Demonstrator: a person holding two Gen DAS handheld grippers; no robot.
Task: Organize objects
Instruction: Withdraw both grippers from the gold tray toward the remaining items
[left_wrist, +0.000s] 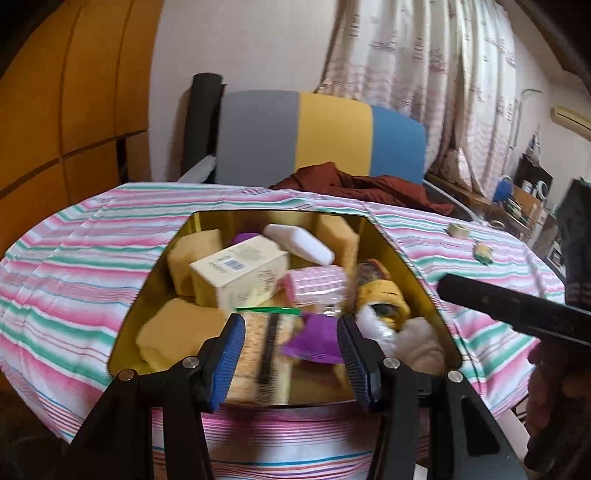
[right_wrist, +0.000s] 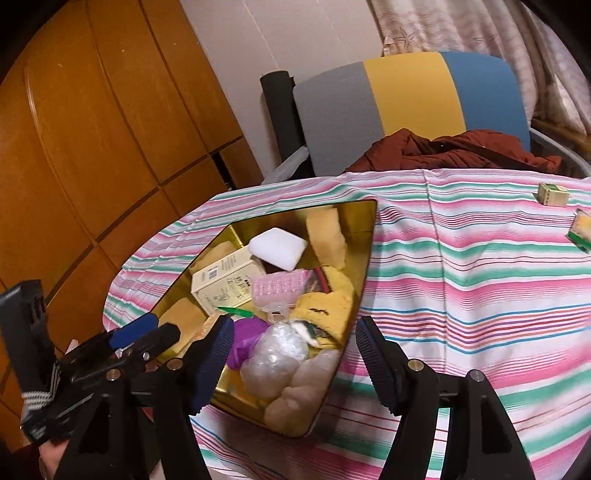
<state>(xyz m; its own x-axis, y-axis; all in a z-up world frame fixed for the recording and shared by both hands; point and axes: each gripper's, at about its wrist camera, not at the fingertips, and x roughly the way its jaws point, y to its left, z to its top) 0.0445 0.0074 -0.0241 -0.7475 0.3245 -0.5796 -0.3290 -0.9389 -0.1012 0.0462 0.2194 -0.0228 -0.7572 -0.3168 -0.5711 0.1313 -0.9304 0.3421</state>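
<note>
Both my claws hang over the near end of the gold tin (left_wrist: 155, 266), and neither is holding anything. My left gripper (left_wrist: 291, 354) stands with its jaws apart above the near corner, a pale cork-coloured block (left_wrist: 255, 343) and a purple cloth (left_wrist: 314, 338) showing in the gap, but the pads are not pressing on either. My right gripper (right_wrist: 295, 360) is also spread wide, one finger over the tin's near corner and the other out over the striped tablecloth (right_wrist: 461, 266).

The tin is already crowded: a cream carton (left_wrist: 242, 275), a white block (left_wrist: 301, 243), a pink roll (left_wrist: 317, 284), yellow sponges (left_wrist: 183, 325), a clear plastic bundle (right_wrist: 275, 354) and something yellow and knitted (right_wrist: 327, 306). I judge this to be the gap between one drop into the tin and the next fetch. What is left outside lies well apart, toward the table's far right: a small boxed item (right_wrist: 552, 194) and a green-and-yellow packet (right_wrist: 581, 229); the left view shows a tape-like roll (left_wrist: 458, 229), perhaps that same boxed item.

The next move, as I read it, calls for lifting my right claw clear of the tin's rim and swinging it out across open cloth, which is bare between here and those pieces. The two claws sit close together, so I should lead with the right alone. The packet lies near the table edge.
</note>
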